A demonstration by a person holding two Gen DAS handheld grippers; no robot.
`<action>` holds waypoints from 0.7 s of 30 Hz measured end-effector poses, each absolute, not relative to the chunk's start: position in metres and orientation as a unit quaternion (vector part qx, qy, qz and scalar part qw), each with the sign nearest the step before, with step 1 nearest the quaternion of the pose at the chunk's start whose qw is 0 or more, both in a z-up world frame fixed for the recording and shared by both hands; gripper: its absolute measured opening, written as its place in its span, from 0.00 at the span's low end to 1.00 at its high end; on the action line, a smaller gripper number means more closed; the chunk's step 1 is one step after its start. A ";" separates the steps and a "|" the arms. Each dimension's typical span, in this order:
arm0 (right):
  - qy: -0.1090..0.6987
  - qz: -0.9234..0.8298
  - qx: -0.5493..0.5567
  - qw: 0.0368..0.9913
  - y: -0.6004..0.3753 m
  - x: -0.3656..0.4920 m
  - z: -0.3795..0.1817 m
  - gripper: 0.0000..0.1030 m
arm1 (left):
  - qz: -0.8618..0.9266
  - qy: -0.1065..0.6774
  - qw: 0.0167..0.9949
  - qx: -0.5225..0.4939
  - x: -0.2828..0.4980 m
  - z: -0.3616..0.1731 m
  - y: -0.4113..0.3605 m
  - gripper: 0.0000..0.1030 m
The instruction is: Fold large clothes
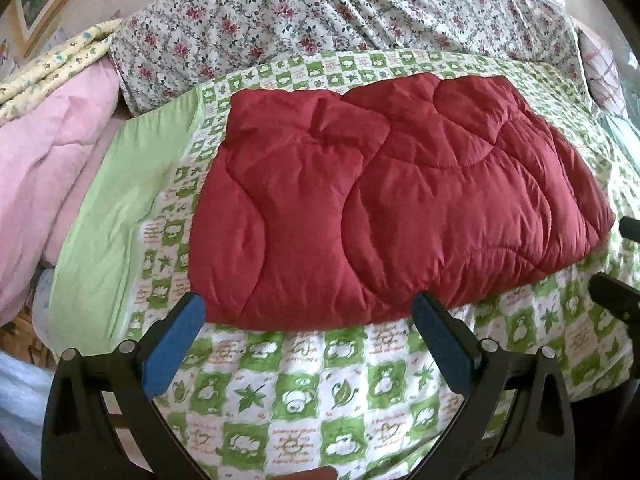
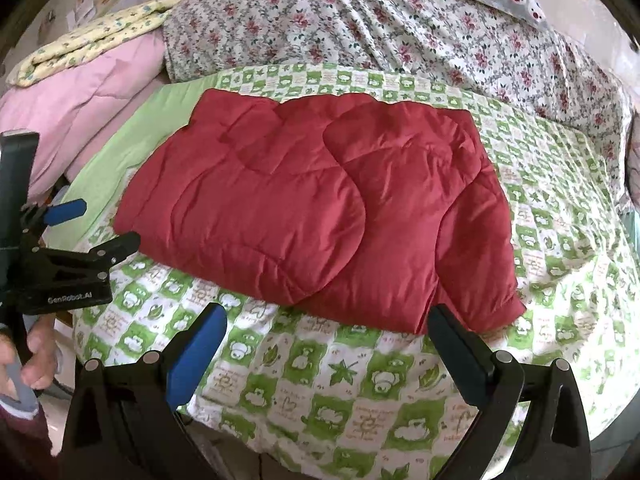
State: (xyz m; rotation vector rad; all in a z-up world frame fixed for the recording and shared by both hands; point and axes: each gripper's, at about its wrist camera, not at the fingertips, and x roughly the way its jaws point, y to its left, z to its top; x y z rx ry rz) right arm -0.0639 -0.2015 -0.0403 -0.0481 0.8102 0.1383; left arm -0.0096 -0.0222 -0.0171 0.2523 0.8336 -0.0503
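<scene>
A red quilted jacket (image 1: pixel 380 196) lies folded flat on the green-and-white checked bed sheet (image 1: pixel 296 396). In the right wrist view the jacket (image 2: pixel 304 208) shows one sleeve folded down its right side. My left gripper (image 1: pixel 308 308) is open and empty, its blue-padded fingers just at the jacket's near edge. My right gripper (image 2: pixel 326 320) is open and empty, hovering at the jacket's near edge by the sleeve cuff. The left gripper also shows at the left of the right wrist view (image 2: pixel 96 224).
A floral duvet (image 1: pixel 320 12) is heaped behind the jacket. A pink quilt (image 1: pixel 52 168) and a yellow patterned blanket (image 1: pixel 52 60) lie at the left. A plain green strip (image 1: pixel 116 216) borders the sheet. The bed's front edge drops away near me.
</scene>
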 end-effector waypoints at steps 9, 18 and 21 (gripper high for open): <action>0.382 0.052 0.001 0.923 -0.207 -0.039 -0.042 0.98 | -0.029 0.395 0.914 0.089 0.007 -0.014 -0.026 1.00; 0.373 0.040 0.024 0.927 -0.211 -0.028 -0.050 0.98 | -0.029 0.405 0.911 0.066 0.015 -0.023 -0.021 1.00; 0.373 0.040 0.027 0.926 -0.210 -0.026 -0.051 0.98 | -0.031 0.409 0.910 0.063 0.016 -0.025 -0.021 1.00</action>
